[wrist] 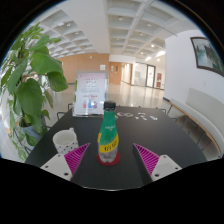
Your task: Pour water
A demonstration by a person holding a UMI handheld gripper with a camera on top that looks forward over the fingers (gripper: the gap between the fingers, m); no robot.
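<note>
A green bottle with a yellow label and an orange cap stands upright on a red coaster on the black table. A small clear plastic cup stands to its left. My gripper is open, its pink-padded fingers wide apart at either side. The bottle stands just ahead of them, between their lines, with a clear gap on both sides. Nothing is held.
A leafy green plant rises at the table's left. A white sign stand sits at the table's far edge. Beyond is a bright hallway with a white counter on the right.
</note>
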